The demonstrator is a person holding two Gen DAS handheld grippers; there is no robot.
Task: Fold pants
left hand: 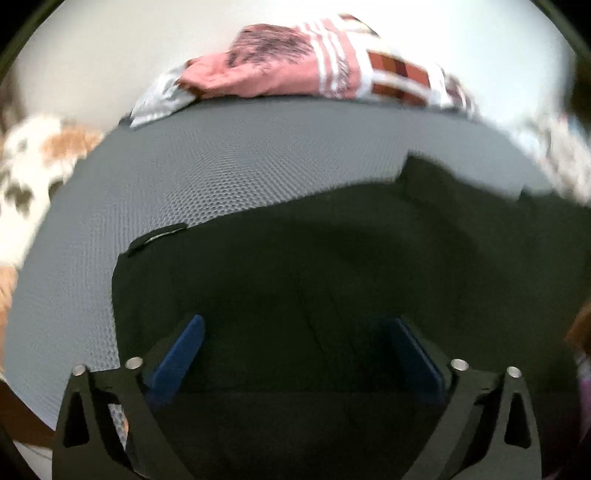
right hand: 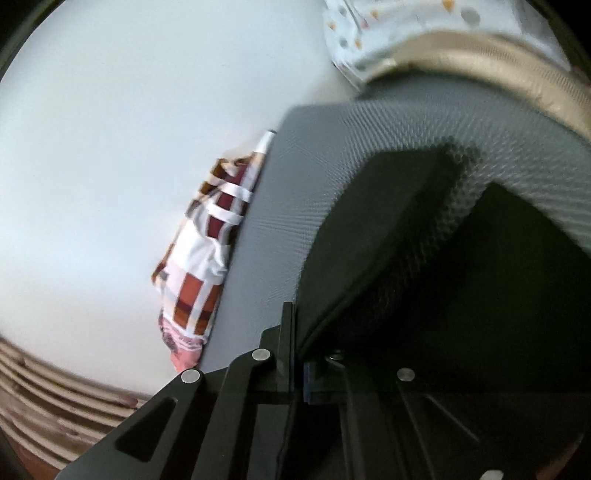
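The black pants point(left hand: 332, 266) lie spread on a grey textured mat point(left hand: 184, 177). My left gripper point(left hand: 295, 339) is open just above the pants, its blue pads point(left hand: 181, 350) wide apart with dark cloth between them. My right gripper point(right hand: 299, 373) is shut on a fold of the black pants point(right hand: 369, 229) and holds that cloth lifted off the grey mat point(right hand: 295, 206), so a flap rises in front of the camera and hides the right side of the view.
A pink, white and red patterned cloth pile point(left hand: 306, 62) lies at the mat's far edge and shows in the right wrist view point(right hand: 207, 251). A white spotted cloth point(right hand: 388, 33) and a beige band point(right hand: 498, 62) lie beyond the mat. Slatted wood point(right hand: 55, 398) shows at lower left.
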